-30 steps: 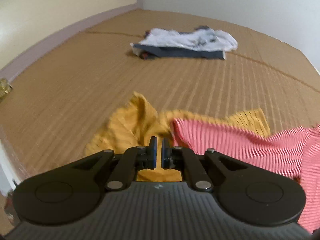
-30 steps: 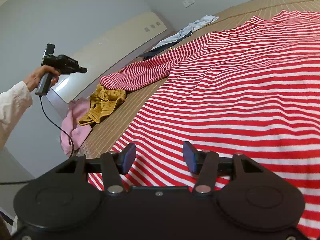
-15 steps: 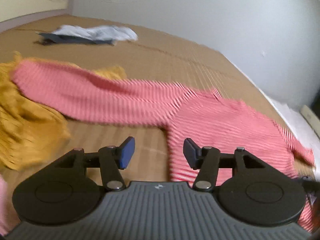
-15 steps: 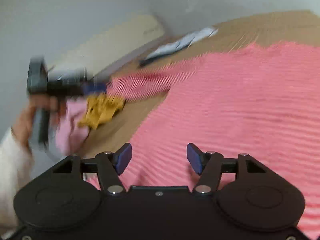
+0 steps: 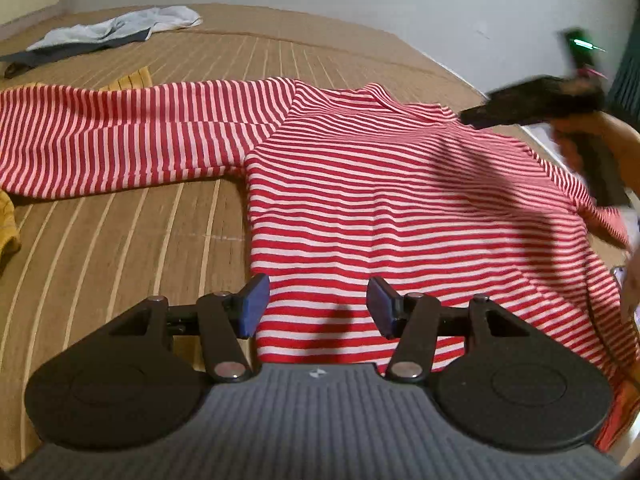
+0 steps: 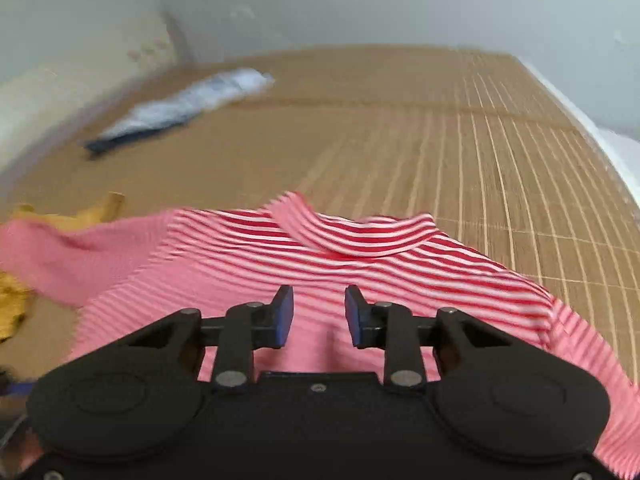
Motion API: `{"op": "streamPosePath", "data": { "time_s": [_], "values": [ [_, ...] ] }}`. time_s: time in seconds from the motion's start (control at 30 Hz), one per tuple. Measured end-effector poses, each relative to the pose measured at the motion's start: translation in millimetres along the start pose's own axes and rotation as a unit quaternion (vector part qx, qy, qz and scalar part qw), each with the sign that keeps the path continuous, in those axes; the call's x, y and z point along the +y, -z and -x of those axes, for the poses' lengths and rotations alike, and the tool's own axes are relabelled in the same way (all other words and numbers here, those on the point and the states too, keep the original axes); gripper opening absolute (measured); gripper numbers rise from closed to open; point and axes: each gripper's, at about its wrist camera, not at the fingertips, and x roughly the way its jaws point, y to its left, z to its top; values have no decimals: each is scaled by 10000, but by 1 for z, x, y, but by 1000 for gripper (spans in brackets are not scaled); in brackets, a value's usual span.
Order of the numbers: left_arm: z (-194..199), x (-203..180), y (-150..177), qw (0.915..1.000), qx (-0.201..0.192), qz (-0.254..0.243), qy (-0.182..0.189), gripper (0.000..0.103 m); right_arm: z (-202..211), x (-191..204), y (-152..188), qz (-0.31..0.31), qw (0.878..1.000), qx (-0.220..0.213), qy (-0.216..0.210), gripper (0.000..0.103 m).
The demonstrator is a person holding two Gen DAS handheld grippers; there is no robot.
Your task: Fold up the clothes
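red-and-white striped long-sleeved shirt flat on woven mat | left gripper fingers wide, right gripper narrower, both empty | risk: blurred view, right may grab one layer only

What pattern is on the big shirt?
Red and white stripes on the shirt, clearest in the left wrist view.

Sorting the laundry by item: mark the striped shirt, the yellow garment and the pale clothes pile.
striped shirt (image 5: 400, 208), left wrist view, chest panel
yellow garment (image 5: 134, 79), left wrist view, edge behind sleeve
pale clothes pile (image 5: 120, 26), left wrist view, light top layer
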Motion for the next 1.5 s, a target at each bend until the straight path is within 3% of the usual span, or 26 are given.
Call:
{"op": "streamPosePath", "data": {
  "time_s": [0.17,0.5,0.6,0.73,0.87,1.0,1.13,1.27,1.37,1.5],
  "values": [
    [-7,0,-4,10000,50,-47,-43,62,-65,-4,-11,-83,9961,663,580,28],
    [-1,1,3,9989,81,-180,-435,68,-128,6,-50,-20,9965,337,766,28],
    [4,9,3,9993,51,37,-363,68,-91,11,-36,43,9990,215,385,29],
    [14,8,7,9992,1,-91,-395,68,-27,19,-9,94,9997,58,-234,42],
    [22,3,11,9991,-18,-282,-302,68,36,26,17,145,9962,-99,-853,68],
    [30,-4,15,9987,16,-465,-219,68,119,33,78,266,9892,-215,-1426,68],
    [44,-10,23,9981,23,-622,-14,73,195,39,166,701,9899,-447,-1152,77],
    [57,-20,34,9957,31,-917,134,75,227,33,239,684,9955,-339,-563,79],
    [61,-29,43,9942,15,-1063,164,76,236,26,273,411,9982,-365,-248,79],
    [60,-37,53,9949,58,-1001,139,76,248,19,290,247,9957,-876,182,77]
  ]
}}
